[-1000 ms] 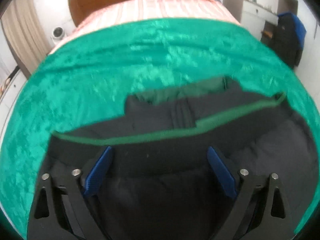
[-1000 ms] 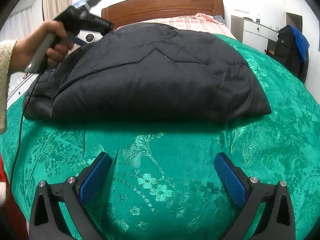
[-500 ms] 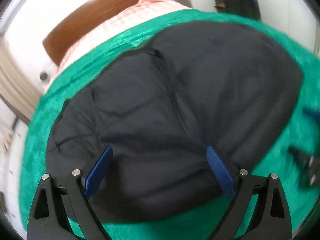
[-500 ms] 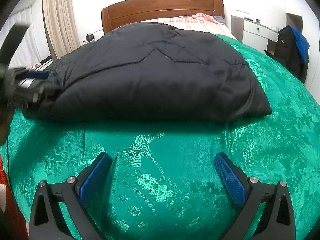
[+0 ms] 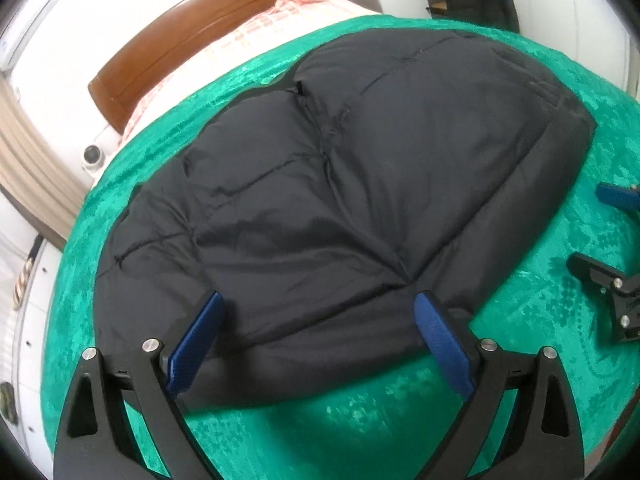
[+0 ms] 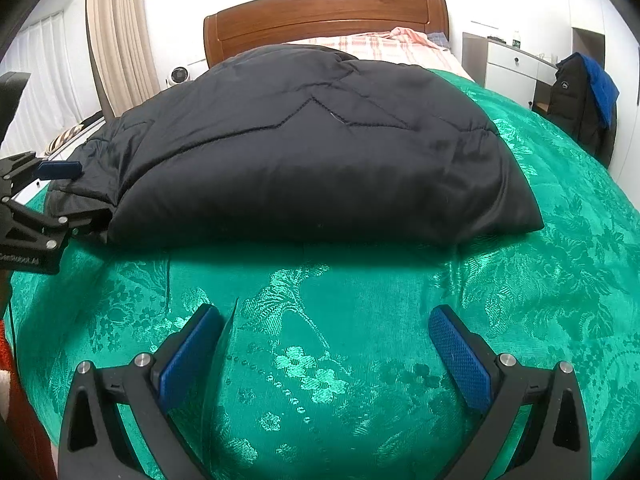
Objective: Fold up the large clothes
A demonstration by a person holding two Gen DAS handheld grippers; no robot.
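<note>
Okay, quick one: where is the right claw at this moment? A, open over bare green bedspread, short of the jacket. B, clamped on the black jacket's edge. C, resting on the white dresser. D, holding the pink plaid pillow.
A: in the right wrist view the right claw has its blue pads spread wide with only the green bedspread between them, and the black jacket lies further ahead, untouched.

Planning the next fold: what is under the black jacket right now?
The black jacket lies on the green bedspread, which shows all around it. Whatever the jacket covers, including folded-under parts, is hidden.
</note>
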